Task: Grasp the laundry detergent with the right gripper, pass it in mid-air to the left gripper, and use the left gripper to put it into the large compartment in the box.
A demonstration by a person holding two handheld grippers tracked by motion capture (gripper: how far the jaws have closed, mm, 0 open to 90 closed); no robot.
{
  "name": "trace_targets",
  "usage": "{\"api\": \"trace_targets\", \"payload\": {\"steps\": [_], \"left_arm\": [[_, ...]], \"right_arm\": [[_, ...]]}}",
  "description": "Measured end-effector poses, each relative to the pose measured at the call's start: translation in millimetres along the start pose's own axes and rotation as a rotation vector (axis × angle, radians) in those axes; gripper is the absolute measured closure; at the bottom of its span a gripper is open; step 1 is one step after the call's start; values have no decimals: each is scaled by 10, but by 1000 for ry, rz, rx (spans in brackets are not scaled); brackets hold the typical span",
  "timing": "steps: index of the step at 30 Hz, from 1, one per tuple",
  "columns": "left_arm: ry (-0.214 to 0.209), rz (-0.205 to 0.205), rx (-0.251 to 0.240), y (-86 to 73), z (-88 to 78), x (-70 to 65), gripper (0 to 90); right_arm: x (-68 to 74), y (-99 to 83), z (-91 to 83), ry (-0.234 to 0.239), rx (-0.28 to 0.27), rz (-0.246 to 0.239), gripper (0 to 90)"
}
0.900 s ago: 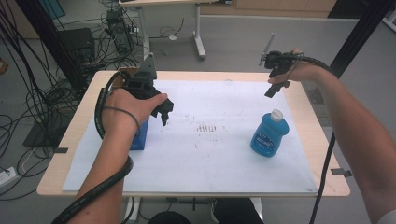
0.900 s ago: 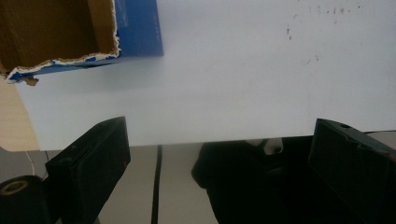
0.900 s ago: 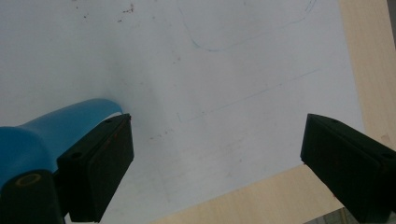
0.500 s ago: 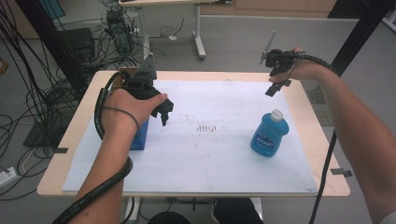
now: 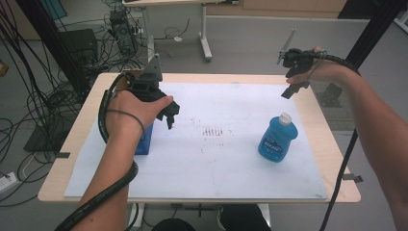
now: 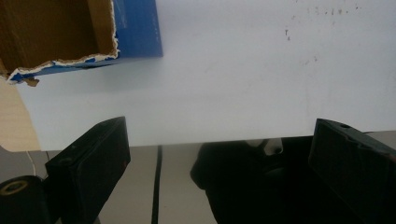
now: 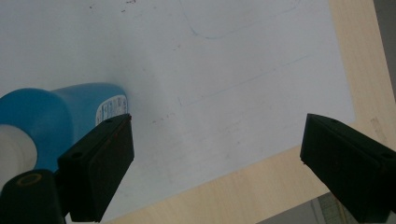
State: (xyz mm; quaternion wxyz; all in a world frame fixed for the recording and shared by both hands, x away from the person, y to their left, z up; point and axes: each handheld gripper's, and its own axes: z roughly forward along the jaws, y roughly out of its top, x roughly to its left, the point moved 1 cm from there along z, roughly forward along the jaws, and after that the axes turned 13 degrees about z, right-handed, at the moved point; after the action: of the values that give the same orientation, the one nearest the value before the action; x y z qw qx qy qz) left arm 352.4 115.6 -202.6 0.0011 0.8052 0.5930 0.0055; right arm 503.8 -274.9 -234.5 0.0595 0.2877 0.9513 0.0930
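A blue bottle [image 5: 277, 139] with a white cap stands upright on the white sheet [image 5: 216, 163] at the right. In the right gripper view the bottle [image 7: 60, 116] shows at the left, beside the left jaw and not between the jaws. My right gripper [image 5: 293, 88] hangs open above the table's far right corner, well behind the bottle. A blue carton [image 5: 144, 140] with a torn-open top [image 6: 65, 32] stands at the left, partly under the left wrist. Above the sheet just right of it, my left gripper [image 5: 169, 114] is open with nothing between its jaws.
The wooden table [image 5: 337, 159] shows bare strips around the sheet. Faint dark marks [image 5: 214, 131] dot the sheet's middle. Cables and a computer tower [image 5: 77, 45] crowd the floor at the left. Another table's legs [image 5: 204, 41] stand behind, and a black post [image 5: 370, 33] rises at the right.
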Motion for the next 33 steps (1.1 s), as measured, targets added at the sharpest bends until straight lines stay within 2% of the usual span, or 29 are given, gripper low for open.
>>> {"api": "trace_targets", "payload": {"steps": [18,33], "left_arm": [[0,18,-5,49,-15,-100,57],[3,37,-9,72,-48,-173,57]], "right_arm": [[-38,-438,-128,14,-19,18,99],[76,-828,-145,47,-27,5,91]]}}
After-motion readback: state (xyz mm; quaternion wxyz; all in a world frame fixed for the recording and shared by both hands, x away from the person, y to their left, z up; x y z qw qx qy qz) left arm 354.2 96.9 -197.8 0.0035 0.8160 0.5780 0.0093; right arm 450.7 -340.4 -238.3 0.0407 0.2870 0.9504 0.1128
